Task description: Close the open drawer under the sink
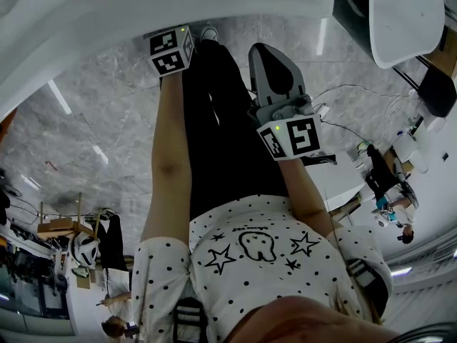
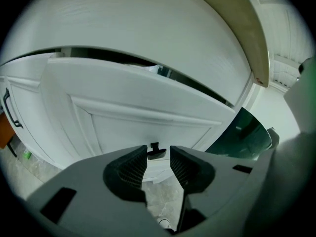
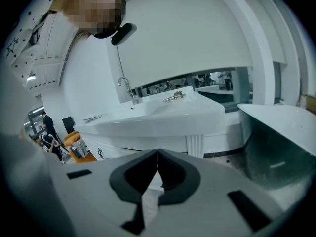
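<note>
Drawer (image 2: 138, 117) open, white front standing out from the cabinet. Dark handle (image 2: 157, 155) in line with left gripper (image 2: 158, 151), fingers narrowly apart, nothing clamped. Right gripper (image 3: 157, 154) facing sink (image 3: 163, 110), fingers pressed together, empty.

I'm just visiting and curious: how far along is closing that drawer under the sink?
Nothing looks done yet: the white drawer front stands out from the cabinet, with a dark gap above it. In hand: the left hand-held gripper, jaws apart, lines up with the small black handle. The right hand-held gripper is shut and empty. Left: pushing the drawer in.
</note>
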Demonstrator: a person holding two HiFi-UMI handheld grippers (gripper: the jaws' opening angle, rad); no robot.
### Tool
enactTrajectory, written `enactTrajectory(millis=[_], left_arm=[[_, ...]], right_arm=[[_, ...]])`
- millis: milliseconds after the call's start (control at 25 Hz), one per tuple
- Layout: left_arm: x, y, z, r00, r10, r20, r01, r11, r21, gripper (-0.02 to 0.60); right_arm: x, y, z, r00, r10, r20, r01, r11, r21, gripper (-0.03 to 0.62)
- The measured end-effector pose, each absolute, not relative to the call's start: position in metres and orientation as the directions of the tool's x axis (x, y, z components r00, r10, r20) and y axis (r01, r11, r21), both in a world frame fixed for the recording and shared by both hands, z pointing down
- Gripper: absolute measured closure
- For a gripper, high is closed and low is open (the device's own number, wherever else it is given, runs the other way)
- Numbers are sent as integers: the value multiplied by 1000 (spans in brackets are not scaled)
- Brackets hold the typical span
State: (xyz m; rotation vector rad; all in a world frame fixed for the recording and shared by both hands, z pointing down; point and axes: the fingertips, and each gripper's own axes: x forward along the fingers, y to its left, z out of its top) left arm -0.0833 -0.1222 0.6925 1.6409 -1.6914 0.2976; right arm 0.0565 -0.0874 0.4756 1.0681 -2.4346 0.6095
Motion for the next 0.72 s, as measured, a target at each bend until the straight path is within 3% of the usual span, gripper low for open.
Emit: enactTrajectory(millis=[280,520,720], left_arm=[[-69,-116,672,105,-791,603,-939,121,323,454],[-73,-109,653,34,-806,591,-953,153,263,575],[-81,-104,632,-3,-806,591,-960,169,225,577]], right_arm=[[61,-84,475,-629,-578,520,-755,614,-231,580],[62,-83,470,-636,-579,511,-750,618,-234,580],[65,-81,466,-634,-576,516,-751,616,-236,580]])
